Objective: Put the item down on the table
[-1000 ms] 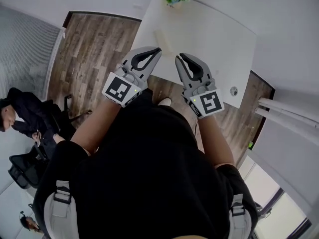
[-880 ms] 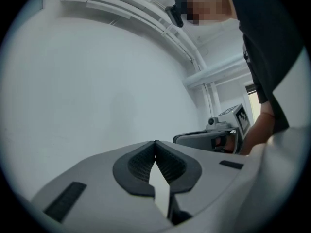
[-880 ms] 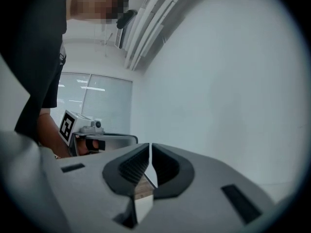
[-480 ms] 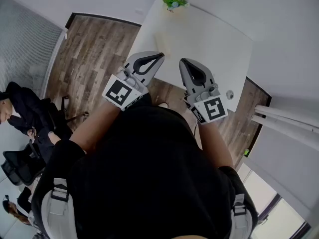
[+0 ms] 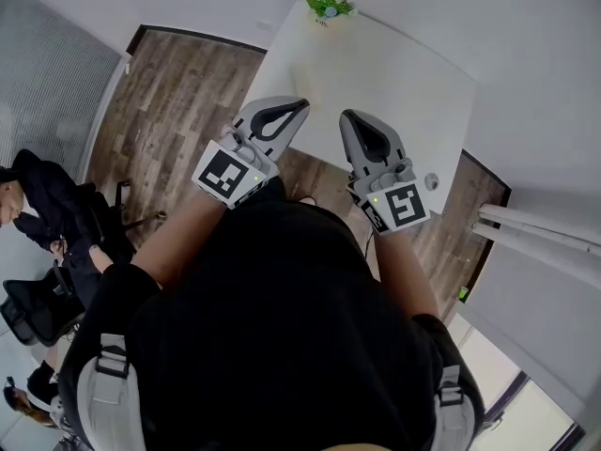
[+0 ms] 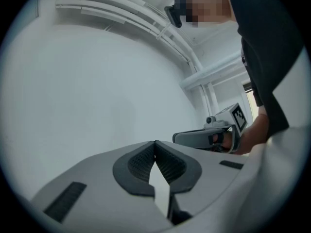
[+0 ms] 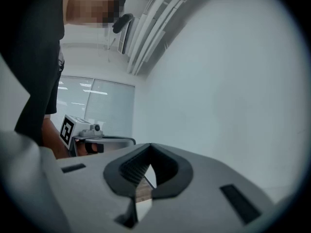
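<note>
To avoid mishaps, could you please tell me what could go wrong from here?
The left hand-held gripper and right hand-held gripper are both shut and empty, so reaching for anything without opening would likely just push it. The potted plant stands at the far edge of the table; a long reach might knock it off.

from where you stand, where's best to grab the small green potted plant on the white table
Probably low, at the pot beneath the foliage of the small green potted plant, not by the leaves. It stands upright at the far edge of the white table, so come in level from the near side. The right claw is shut; open it first.
</note>
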Available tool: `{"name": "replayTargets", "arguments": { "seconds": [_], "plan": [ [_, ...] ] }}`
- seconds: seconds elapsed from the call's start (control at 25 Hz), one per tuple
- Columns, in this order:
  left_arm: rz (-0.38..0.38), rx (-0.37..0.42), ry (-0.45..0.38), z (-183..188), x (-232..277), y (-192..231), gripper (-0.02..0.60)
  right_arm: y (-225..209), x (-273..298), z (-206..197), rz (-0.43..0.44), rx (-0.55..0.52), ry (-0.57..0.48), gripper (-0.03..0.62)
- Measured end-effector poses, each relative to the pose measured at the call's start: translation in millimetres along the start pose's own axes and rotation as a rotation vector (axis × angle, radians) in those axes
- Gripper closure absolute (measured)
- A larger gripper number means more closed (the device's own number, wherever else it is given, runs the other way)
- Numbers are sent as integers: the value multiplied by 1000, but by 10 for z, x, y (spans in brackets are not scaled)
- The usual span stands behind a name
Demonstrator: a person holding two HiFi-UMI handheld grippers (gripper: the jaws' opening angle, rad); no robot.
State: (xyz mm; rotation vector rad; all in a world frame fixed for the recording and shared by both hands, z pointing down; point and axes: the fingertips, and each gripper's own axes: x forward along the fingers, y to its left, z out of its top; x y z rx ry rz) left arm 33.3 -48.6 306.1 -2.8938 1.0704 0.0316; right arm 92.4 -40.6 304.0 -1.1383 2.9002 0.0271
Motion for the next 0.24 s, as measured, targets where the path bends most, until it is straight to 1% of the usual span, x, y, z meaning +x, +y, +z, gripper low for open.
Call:
{"name": "replayTargets", "arguments": {
  "seconds": [0.24],
  "plan": [
    [1,5,0,13,35,-79,586,-36,-118,23,-3,35,-11,591]
  ]
}}
